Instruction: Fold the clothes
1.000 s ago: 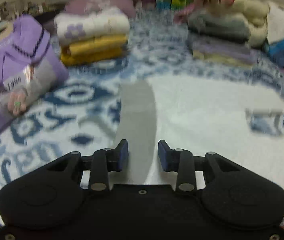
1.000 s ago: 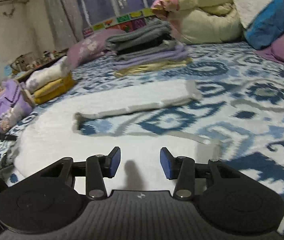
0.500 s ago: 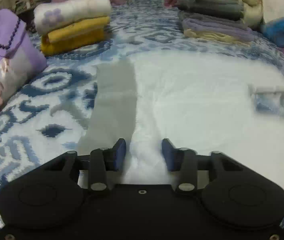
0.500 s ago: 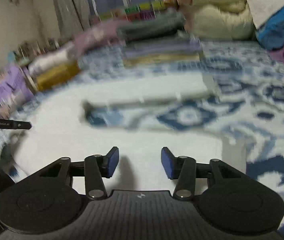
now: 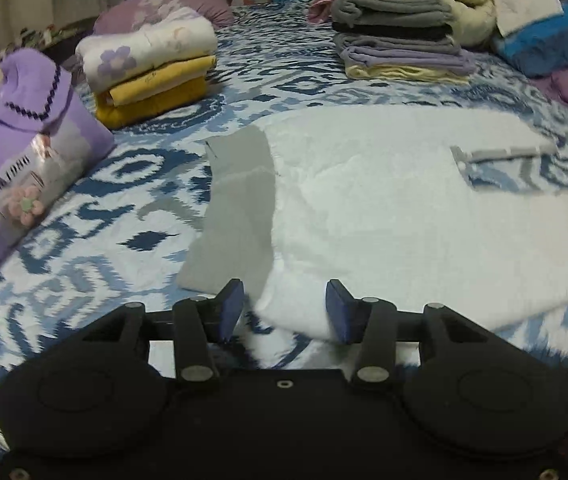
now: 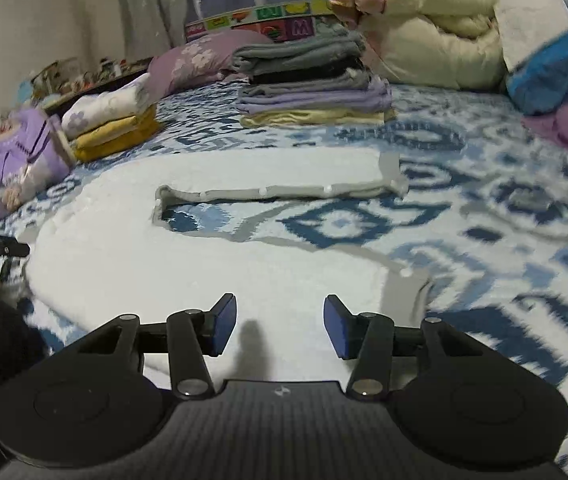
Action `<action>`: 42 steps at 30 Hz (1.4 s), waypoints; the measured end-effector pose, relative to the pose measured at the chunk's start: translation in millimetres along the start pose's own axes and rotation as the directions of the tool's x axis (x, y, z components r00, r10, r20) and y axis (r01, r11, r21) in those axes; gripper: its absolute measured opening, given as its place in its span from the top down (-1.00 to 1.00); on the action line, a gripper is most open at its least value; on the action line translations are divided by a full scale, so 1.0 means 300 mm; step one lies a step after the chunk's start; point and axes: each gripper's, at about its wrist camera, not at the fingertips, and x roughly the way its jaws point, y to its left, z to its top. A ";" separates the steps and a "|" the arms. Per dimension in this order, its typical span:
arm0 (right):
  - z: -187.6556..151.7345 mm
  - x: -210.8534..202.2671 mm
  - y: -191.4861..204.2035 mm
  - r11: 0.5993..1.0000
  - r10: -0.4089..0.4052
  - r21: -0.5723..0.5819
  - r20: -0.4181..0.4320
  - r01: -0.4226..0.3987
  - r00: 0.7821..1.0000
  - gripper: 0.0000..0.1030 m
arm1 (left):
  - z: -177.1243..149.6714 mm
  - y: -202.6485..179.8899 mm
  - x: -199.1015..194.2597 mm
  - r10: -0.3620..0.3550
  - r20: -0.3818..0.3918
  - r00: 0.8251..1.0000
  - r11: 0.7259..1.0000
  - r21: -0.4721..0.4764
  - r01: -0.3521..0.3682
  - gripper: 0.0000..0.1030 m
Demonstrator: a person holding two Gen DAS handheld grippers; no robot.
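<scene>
We have a white fleece cardigan (image 5: 363,208) spread flat on the bed (image 5: 96,248), on its blue-and-white patterned cover, its grey hem band (image 5: 240,204) at the left in the left wrist view. Our left gripper (image 5: 284,306) hovers at the garment's near edge, fingers released, the white edge between them but not pinched. Our right gripper (image 6: 280,326) sits low over the fleece, its fingers opening, nothing clamped. Beyond lie a yellow-and-white folded stack (image 5: 152,72), a grey-and-lilac folded stack (image 6: 311,80) and a folded purple sweater (image 5: 16,152)
</scene>
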 end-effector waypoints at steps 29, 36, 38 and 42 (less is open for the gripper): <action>-0.164 -0.026 0.171 0.659 -0.220 -0.743 -0.042 0.117 0.975 0.00 | -0.125 -0.050 0.047 -0.060 0.081 0.995 0.789 0.614 -0.002 0.13; -0.131 -0.034 0.116 0.726 -0.218 -0.667 0.010 0.169 0.976 0.66 | -0.097 -0.048 0.038 -0.098 0.133 0.986 0.817 0.576 0.003 0.70; -0.098 -0.045 0.101 0.755 -0.203 -0.631 0.038 0.181 0.979 0.75 | -0.073 -0.037 0.022 -0.120 0.155 0.981 0.840 0.542 0.017 0.77; -0.003 -0.060 0.057 0.823 -0.179 -0.531 0.094 0.201 0.979 0.79 | 0.000 0.001 -0.020 -0.170 0.211 0.963 0.896 0.439 0.062 0.79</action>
